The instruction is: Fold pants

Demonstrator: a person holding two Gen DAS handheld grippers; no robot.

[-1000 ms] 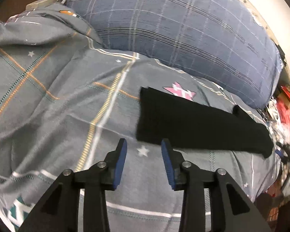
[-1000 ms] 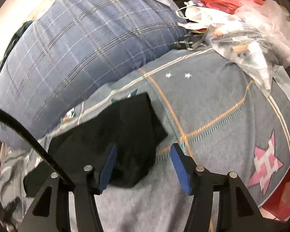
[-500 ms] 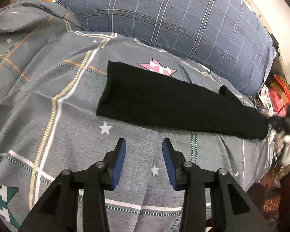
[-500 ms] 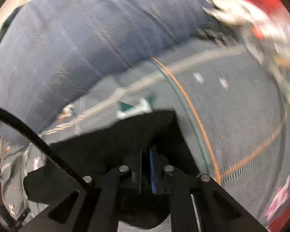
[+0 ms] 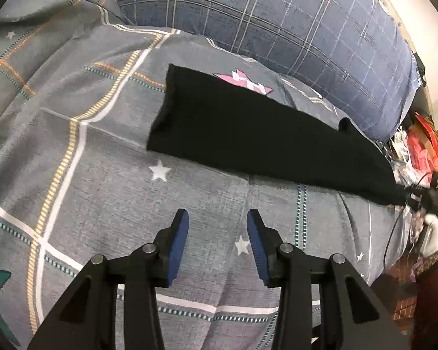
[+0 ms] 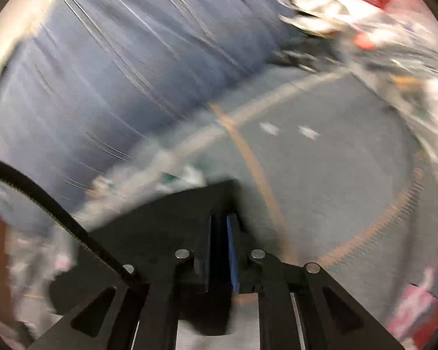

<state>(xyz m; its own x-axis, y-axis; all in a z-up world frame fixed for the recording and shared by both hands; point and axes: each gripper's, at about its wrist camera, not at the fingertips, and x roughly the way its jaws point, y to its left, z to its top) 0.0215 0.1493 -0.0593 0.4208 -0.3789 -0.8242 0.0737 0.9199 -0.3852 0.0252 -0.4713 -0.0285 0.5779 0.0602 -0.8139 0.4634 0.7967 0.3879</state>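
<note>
A bed fills nearly all that shows ahead of the tool, spread with a grey bedcover (image 5: 108, 151) marked with orange and white stripes and small stars. Beyond it a large blue plaid pillow (image 5: 292, 23) lies against a pale wall (image 5: 429, 29). Far to the right, red and white clutter (image 5: 420, 148) is heaped beside the bed.

A home bedroom: patterned grey bedspread (image 5: 108, 204) and a blue plaid pillow (image 5: 277, 23).

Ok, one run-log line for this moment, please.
stage: fold begins | right gripper: clamped on black pants end | left gripper: open, empty, above bedspread
</note>
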